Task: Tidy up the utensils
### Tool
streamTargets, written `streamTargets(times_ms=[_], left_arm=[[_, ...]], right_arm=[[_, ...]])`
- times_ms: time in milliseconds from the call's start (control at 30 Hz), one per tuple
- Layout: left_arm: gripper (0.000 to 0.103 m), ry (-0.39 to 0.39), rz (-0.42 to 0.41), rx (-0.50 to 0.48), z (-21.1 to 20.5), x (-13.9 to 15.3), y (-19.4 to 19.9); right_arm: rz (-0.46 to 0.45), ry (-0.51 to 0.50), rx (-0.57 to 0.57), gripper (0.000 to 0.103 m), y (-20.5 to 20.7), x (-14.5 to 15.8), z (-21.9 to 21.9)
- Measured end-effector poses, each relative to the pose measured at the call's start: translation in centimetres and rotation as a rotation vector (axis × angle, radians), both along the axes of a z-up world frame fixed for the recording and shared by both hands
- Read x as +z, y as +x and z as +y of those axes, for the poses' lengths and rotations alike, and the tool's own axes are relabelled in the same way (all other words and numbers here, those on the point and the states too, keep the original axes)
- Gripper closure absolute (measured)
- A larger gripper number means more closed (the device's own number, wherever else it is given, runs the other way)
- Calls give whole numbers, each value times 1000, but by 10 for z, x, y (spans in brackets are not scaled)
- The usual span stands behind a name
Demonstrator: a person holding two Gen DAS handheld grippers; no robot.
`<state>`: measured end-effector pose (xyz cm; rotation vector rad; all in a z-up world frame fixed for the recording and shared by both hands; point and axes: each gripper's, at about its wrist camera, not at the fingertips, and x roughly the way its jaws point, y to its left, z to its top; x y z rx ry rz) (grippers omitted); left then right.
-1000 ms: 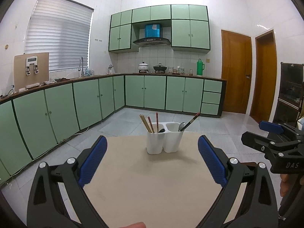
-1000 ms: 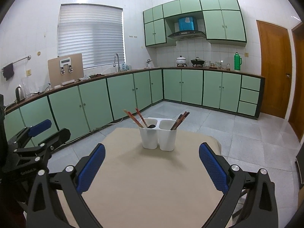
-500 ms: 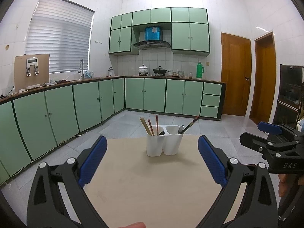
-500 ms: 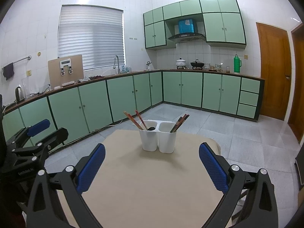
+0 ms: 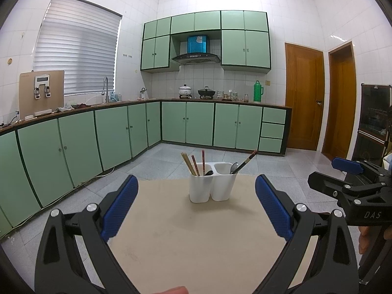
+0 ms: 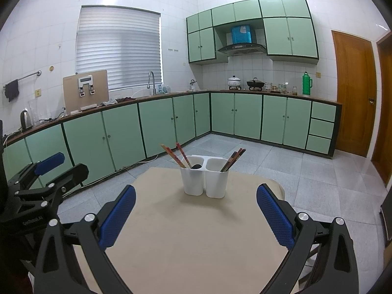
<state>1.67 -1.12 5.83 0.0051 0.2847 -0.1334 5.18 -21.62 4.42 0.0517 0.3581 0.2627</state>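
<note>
A white two-compartment utensil holder [image 5: 212, 182] [image 6: 204, 180] stands at the far end of a beige table [image 5: 196, 240] [image 6: 193, 240]. Its left cup holds several chopsticks [image 5: 193, 163] [image 6: 175, 154] and a dark spoon [image 6: 196, 165]. Its right cup holds a metal spoon [image 5: 234, 166] and dark chopsticks [image 5: 246, 160] [image 6: 232, 159]. My left gripper [image 5: 196, 205] is open and empty, short of the holder. My right gripper [image 6: 196, 210] is open and empty too, also short of it. Each gripper shows at the edge of the other's view.
The table stands in a kitchen with green cabinets [image 5: 117, 132] along the left and back walls and a grey tiled floor [image 6: 318, 171]. Wooden doors [image 5: 303, 98] are at the right. A dark cabinet [image 5: 372, 122] stands at the far right.
Both views have tilted slightly upward and drawn back a little, so the holder sits lower and smaller. Both grippers stay open and empty.
</note>
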Motion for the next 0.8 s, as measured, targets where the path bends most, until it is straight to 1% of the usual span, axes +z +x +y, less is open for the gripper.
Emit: streamTargets(times_ms=[800], left_arm=[[10, 0, -2, 0, 2, 6, 1]], right_arm=[[1, -2, 1, 6, 0, 0, 0]])
